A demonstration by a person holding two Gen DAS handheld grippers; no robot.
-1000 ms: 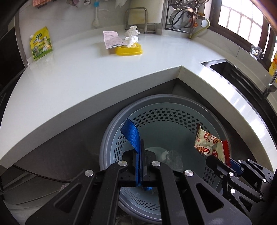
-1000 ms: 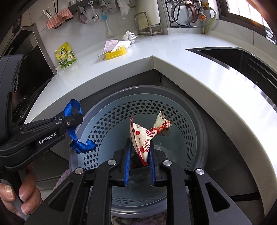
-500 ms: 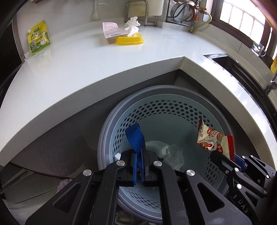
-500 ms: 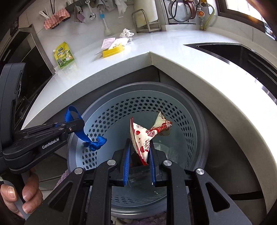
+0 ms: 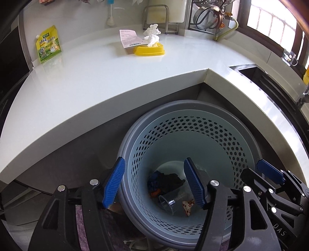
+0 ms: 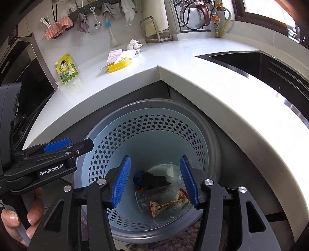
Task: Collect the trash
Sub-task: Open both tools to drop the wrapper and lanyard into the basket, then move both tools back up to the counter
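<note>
My left gripper hangs over the perforated blue bin, its jaws opening with nothing between them. Over the same bin my right gripper is also opening, and its jaws are bare. At the bottom of the bin lie a blue ribbon, a red-and-white snack wrapper and a clear plastic cup. On the white counter sit a yellow tray with crumpled tissue, a paper receipt and a green-yellow pouch.
The bin stands on the floor in the counter's inner corner. A dark sink is set into the counter on the right. A kettle rack and hanging utensils line the back wall. A hand holds the left gripper's handle.
Both grippers have gone from shut to open. The blue ribbon left the left jaws and the snack wrapper left the right jaws; both now lie in the bin.
</note>
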